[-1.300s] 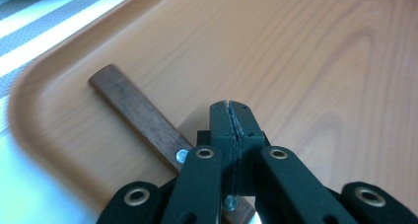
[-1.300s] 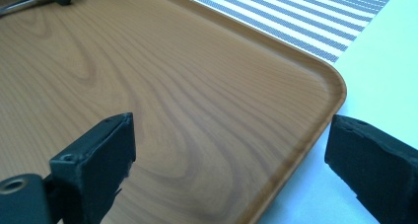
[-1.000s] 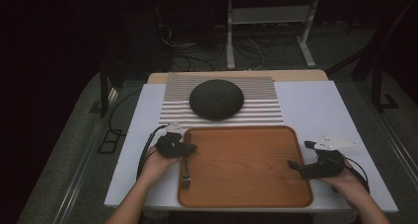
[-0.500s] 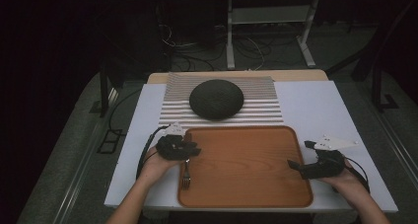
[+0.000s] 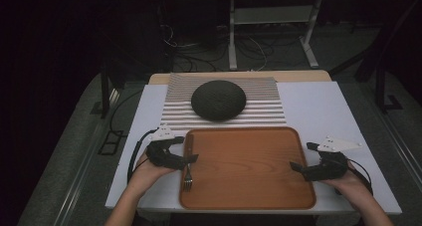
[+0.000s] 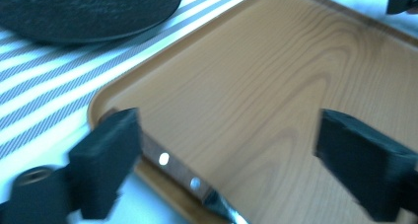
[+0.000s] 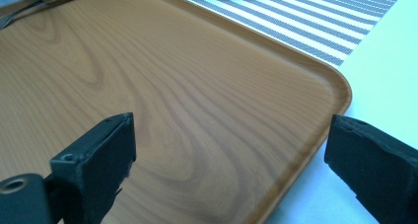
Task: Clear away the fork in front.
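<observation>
A fork [image 5: 188, 176] with a riveted wooden handle [image 6: 170, 166] lies along the left edge of the wooden tray [image 5: 249, 206], tines toward the person. My left gripper [image 5: 189, 149] hovers just above the handle. Its jaws have just been opening and now stand wide, with the handle below them and neither pad pressing on it [image 6: 235, 160]. At the tray's right rim [image 7: 340, 91], my right gripper [image 5: 300, 156] is open with nothing between its jaws [image 7: 231, 169], one jaw over the tray and one over the white table.
A dark round woven object [image 5: 218, 99] sits on a striped mat [image 5: 268, 111] behind the tray. The white tabletop [image 5: 318, 106] extends on both sides. Cables trail from both grippers.
The left gripper's jaws have spread from shut on the fork's handle to wide open, and the hand has lifted a little. The fork stays on the tray. The right hand has not moved.
</observation>
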`<state>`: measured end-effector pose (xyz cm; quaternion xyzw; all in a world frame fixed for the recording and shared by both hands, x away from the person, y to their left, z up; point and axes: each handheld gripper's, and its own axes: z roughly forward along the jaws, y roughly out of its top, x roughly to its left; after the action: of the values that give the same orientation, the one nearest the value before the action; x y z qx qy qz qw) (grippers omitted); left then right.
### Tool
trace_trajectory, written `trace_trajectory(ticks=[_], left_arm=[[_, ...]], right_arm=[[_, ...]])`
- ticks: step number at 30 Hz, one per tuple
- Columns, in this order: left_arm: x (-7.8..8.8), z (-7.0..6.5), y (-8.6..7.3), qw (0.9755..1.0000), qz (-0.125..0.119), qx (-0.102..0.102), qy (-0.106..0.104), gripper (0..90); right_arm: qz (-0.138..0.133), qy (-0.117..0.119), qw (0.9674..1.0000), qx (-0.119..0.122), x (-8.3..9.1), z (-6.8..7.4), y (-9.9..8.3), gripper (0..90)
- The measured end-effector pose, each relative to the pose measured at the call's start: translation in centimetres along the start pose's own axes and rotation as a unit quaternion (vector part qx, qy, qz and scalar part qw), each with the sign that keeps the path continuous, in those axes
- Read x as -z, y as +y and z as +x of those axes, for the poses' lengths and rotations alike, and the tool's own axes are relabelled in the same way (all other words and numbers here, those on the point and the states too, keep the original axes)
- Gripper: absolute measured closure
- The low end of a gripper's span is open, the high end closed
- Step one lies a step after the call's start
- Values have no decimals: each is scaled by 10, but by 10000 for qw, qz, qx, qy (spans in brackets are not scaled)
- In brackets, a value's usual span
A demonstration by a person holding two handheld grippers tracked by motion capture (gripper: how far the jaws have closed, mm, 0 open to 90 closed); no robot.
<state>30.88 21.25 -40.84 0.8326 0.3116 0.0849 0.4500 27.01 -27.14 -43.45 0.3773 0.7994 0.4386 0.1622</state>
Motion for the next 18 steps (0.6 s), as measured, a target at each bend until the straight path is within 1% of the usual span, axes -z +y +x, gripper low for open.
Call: trace_trajectory(ticks=[1, 4, 6, 9, 11, 14, 18], left_arm=[[1, 0, -2, 10000, 3, 14, 8, 0], [6, -1, -8, 10000, -53, 2, -8, 0], [7, -1, -11, 9999, -74, -54, -42, 0], [6, -1, -10, 9999, -62, -142, 0, 0], [5, -1, -11, 9999, -45, -145, -6, 0], [4, 1, -13, 9998, 67, -186, 12, 0], [5, 2, -13, 9999, 28, -161, 30, 0]], right_arm=[[7, 6, 10000, 0, 0, 0, 0, 54], [2, -4, 10000, 13, 0, 0, 0, 54], [1, -5, 10000, 17, 0, 1, 0, 54], [7, -11, 10000, 22, 0, 1, 0, 54], [13, -13, 10000, 20, 0, 0, 0, 54], [12, -23, 10000, 29, 0, 0, 0, 54], [3, -21, 10000, 28, 1, 1, 0, 54]])
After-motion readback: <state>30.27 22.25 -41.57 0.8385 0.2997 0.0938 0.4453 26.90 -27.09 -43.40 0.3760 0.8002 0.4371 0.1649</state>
